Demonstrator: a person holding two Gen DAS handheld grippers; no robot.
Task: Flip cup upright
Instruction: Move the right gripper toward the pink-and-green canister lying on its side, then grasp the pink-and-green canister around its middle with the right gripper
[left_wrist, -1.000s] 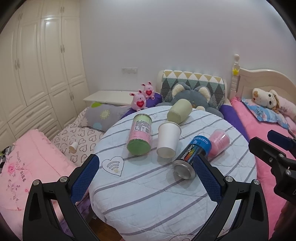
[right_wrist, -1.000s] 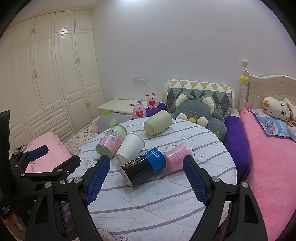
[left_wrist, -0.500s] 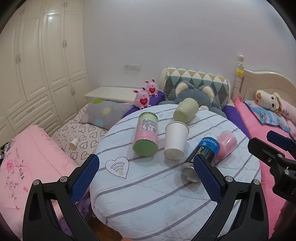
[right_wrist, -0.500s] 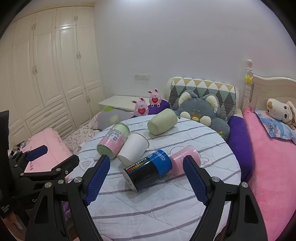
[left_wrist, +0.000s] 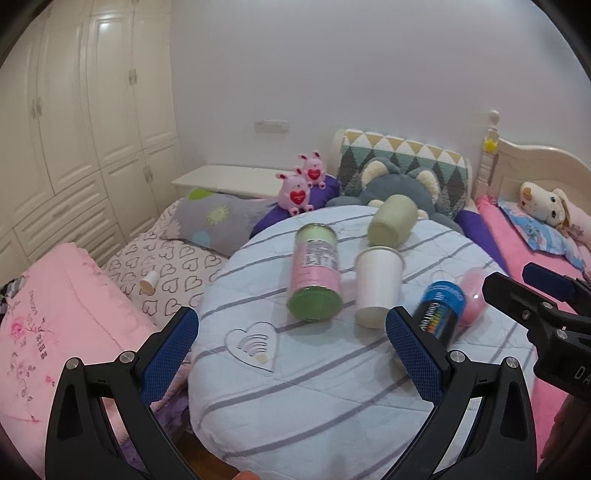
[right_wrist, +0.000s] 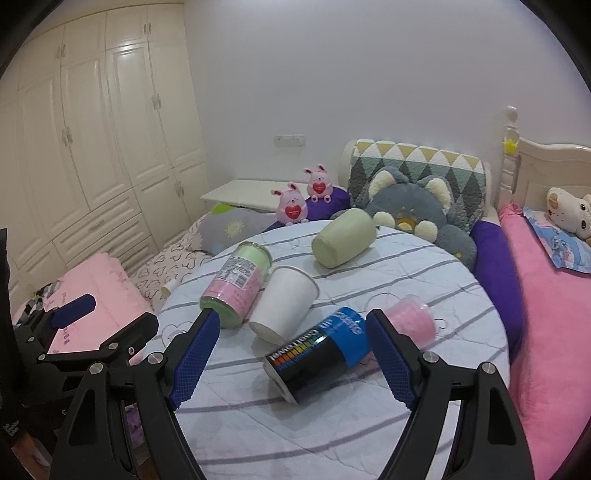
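On the round striped table (right_wrist: 369, 424), near its middle, the black-and-blue cup (right_wrist: 317, 354) lies sideways, long axis slanting right-and-away, squarely between my wide-open right tongs (right_wrist: 291, 354), while my left tongs (left_wrist: 288, 347), equally wide, hang farther off.

Your white cup (right_wrist: 283, 302) lies on its side mid-frame in the right wrist view, on the striped round table. Its rimmed mouth points up-right, its closed base down toward you. It touches the pink-and-green can on its left. In the left wrist view the cup (left_wrist: 377, 286) sits right of centre, base nearest the camera.
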